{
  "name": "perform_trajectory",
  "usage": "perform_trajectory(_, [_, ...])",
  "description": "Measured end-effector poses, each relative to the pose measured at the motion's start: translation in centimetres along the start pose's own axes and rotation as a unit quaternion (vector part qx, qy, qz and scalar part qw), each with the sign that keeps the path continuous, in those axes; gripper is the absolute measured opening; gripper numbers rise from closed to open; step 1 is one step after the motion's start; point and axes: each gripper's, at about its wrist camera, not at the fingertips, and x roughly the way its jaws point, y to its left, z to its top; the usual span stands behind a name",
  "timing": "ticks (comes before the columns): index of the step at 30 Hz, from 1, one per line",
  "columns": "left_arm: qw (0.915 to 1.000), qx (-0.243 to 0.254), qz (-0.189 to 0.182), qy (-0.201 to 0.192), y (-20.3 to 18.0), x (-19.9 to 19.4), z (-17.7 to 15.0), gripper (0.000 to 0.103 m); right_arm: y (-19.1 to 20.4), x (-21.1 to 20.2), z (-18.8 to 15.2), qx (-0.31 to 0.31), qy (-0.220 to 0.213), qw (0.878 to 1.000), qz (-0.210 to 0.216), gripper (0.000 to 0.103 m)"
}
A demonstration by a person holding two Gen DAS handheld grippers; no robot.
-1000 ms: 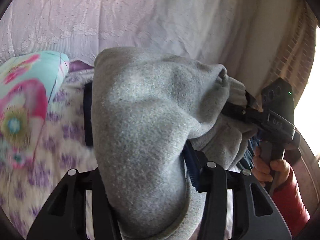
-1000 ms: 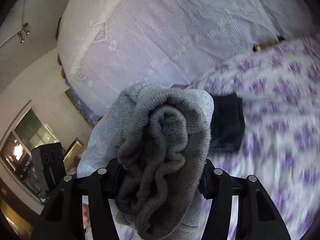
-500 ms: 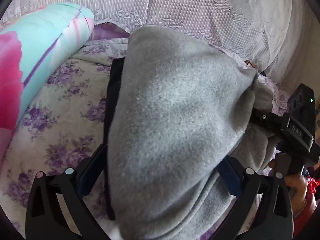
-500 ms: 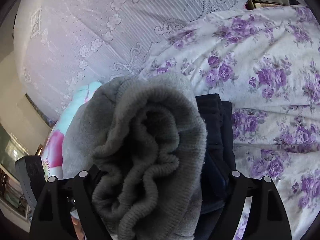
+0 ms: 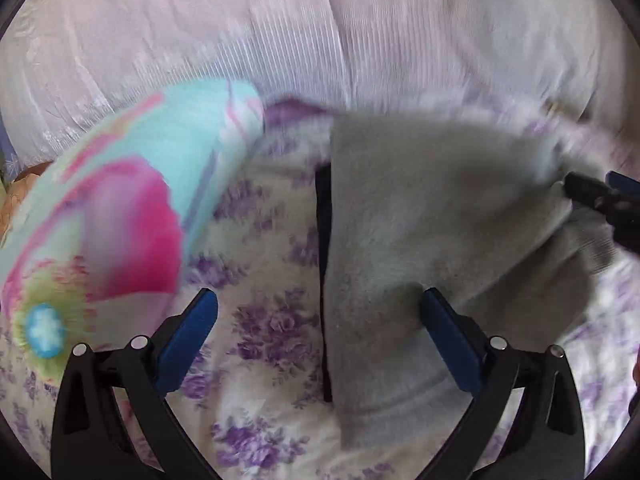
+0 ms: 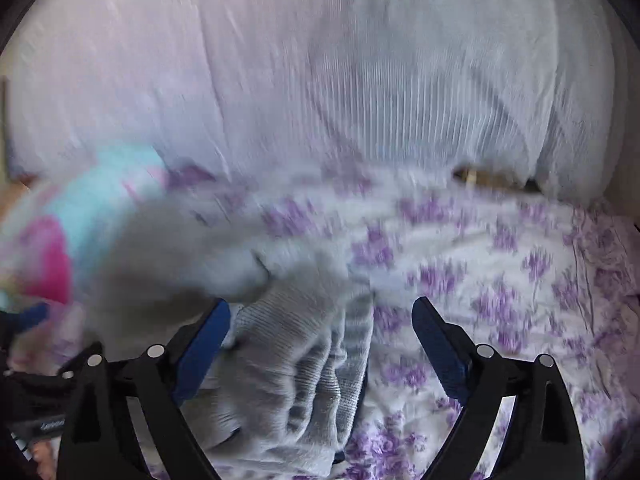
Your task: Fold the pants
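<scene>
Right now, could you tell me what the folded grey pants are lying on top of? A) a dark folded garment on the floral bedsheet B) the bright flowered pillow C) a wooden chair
A: in the left wrist view a dark garment shows along the left edge of the grey pants, on the floral bedsheet.

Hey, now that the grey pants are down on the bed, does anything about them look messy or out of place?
Slightly. The grey pants lie folded on a dark garment, but their ribbed waistband end is bunched and rumpled rather than flat. A dark edge shows along the pile's left side, so the two are not aligned. Nothing looks damaged.
</scene>
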Motion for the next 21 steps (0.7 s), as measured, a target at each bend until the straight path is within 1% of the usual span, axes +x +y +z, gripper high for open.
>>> perform_trajectory(1, [0.9998, -0.006, 0.005, 0.016, -0.2, 1.2, -0.1, 0.099, -0.2, 1.6, -0.2, 0.027, 0.024, 0.999, 0.016, 0.099])
perform_trajectory(2, [0.9997, -0.014, 0.008, 0.019, 0.0, 1.5, -0.4, 0.099, -0.9, 1.9, -0.5, 0.067, 0.028, 0.997, 0.039, 0.1])
perform_trajectory(3, [0.9996, -0.021, 0.008, 0.017, 0.2, 1.4, -0.5, 0.099, -2.0, 1.8, -0.7, 0.115, 0.027, 0.991, 0.07, 0.1])
perform_trajectory(4, [0.9997, -0.02, 0.008, 0.011, 0.3, 0.5, -0.7, 0.099, -2.6, 1.3, -0.9, 0.129, 0.022, 0.988, 0.083, 0.1])
perform_trajectory(5, [0.9998, -0.016, 0.008, 0.005, 0.4, -0.2, -0.7, 0.099, -3.2, 0.3, -1.0, 0.139, 0.005, 0.986, 0.097, 0.099])
perform_trajectory(6, [0.9999, -0.008, 0.006, -0.009, 0.6, -1.6, -1.1, 0.099, -3.9, -1.9, -1.3, 0.141, -0.027, 0.983, 0.114, 0.099])
perform_trajectory(8, [0.9993, -0.002, 0.005, -0.036, 0.9, -4.3, -1.8, 0.099, -4.6, -5.4, -1.9, 0.14, -0.064, 0.98, 0.128, 0.1])
perform_trajectory(9, [0.9989, -0.002, 0.003, -0.047, 1.1, -5.9, -2.4, 0.099, -5.2, -7.9, -2.7, 0.142, -0.083, 0.976, 0.14, 0.1])
perform_trajectory(11, [0.9974, -0.014, -0.009, -0.071, 1.7, -9.6, -4.1, 0.099, -5.9, -11.6, -4.8, 0.145, -0.105, 0.972, 0.153, 0.1])
perform_trajectory(12, [0.9962, -0.022, -0.016, -0.083, 1.8, -11.2, -5.2, 0.099, -6.0, -13.9, -6.8, 0.147, -0.115, 0.969, 0.161, 0.1])
perform_trajectory(13, [0.9948, -0.028, -0.025, -0.095, 1.9, -13.3, -6.8, 0.099, -5.8, -15.1, -8.5, 0.15, -0.12, 0.967, 0.166, 0.1])
perform_trajectory(14, [0.9938, -0.028, -0.031, -0.103, 1.7, -15.1, -8.6, 0.099, -6.0, -16.6, -10.6, 0.154, -0.126, 0.965, 0.17, 0.1])
perform_trajectory(15, [0.9935, -0.025, -0.034, -0.106, 1.5, -16.2, -9.9, 0.099, -5.8, -18.1, -13.6, 0.158, -0.136, 0.962, 0.176, 0.1])
perform_trajectory(16, [0.993, -0.02, -0.034, -0.111, 1.0, -17.7, -12.0, 0.099, -5.0, -19.3, -15.5, 0.16, -0.146, 0.96, 0.175, 0.1])
perform_trajectory(19, [0.992, -0.019, -0.03, -0.121, 0.1, -20.5, -16.8, 0.099, -3.9, -21.7, -22.1, 0.158, -0.167, 0.961, 0.153, 0.1])
perform_trajectory(21, [0.9915, -0.037, -0.041, -0.117, 0.0, -21.2, -19.4, 0.099, -3.1, -22.4, -25.2, 0.151, -0.168, 0.964, 0.141, 0.1])
